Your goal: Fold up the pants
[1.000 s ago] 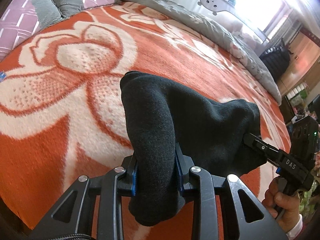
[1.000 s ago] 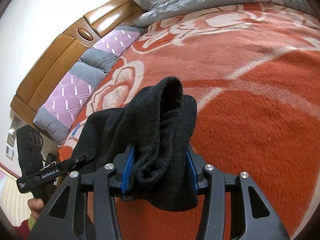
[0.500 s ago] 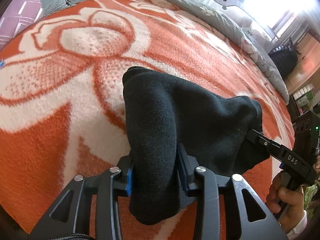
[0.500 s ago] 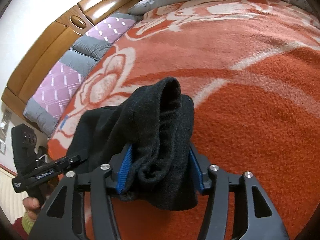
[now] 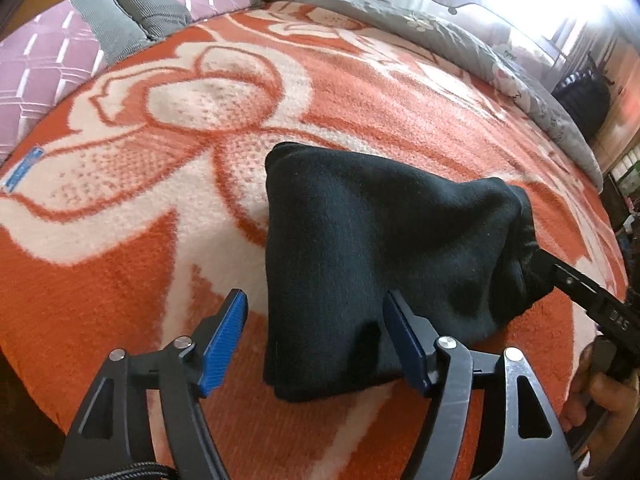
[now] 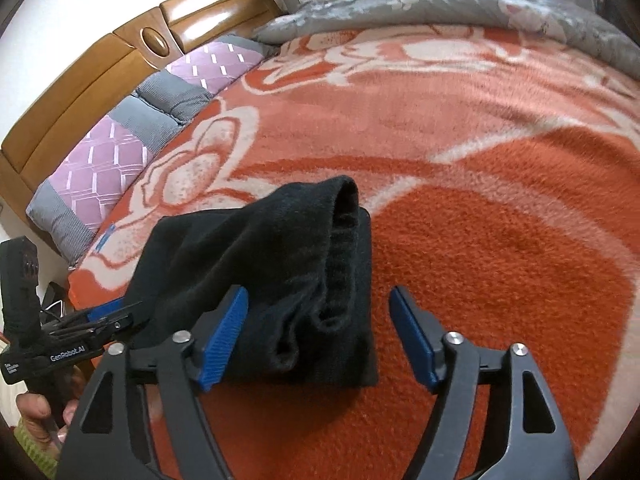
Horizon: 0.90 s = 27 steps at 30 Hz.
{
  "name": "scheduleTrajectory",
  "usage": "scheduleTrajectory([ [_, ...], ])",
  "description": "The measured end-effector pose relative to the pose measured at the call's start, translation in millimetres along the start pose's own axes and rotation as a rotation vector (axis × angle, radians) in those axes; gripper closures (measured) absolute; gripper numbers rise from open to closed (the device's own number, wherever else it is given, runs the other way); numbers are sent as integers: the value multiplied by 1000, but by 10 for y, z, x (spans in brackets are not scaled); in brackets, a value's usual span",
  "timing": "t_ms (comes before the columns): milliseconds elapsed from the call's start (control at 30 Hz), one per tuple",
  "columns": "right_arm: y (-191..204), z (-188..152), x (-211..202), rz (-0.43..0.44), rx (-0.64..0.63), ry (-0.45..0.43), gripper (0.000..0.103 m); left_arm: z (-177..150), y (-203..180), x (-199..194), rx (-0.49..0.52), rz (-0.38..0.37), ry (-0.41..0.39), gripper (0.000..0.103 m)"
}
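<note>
The black pants lie in a folded bundle on the orange and white flowered blanket. My left gripper is open, its blue pads on either side of the bundle's near left end. My right gripper is open too, blue pads apart, at the bundle's near right end. Each gripper shows in the other's view: the right one at the bundle's far right, the left one at its left.
Purple and grey pillows lie along a wooden headboard. A grey quilt runs along the far side of the bed. The bed's near edge is just below both grippers.
Both grippers have opened and let go of the pants. The bundle has dropped onto the blanket and lies flat between the pads.
</note>
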State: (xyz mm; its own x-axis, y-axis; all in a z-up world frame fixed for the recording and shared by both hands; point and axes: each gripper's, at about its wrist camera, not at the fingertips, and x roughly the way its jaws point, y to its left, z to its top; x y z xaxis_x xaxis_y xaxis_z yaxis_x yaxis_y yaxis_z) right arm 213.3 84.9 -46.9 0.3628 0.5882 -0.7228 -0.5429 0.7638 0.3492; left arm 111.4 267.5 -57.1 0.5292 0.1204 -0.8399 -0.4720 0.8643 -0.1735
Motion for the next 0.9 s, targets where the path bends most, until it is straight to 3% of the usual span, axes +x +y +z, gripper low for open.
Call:
scheduleTrajectory([
  [500, 475, -391, -381, -29, -164, -95, 18, -306, -68, -401, 45, 108, -89, 22],
  [900, 642, -563, -389, -45, -240, -129, 10, -471, -53, -535, 64, 126, -131, 18],
])
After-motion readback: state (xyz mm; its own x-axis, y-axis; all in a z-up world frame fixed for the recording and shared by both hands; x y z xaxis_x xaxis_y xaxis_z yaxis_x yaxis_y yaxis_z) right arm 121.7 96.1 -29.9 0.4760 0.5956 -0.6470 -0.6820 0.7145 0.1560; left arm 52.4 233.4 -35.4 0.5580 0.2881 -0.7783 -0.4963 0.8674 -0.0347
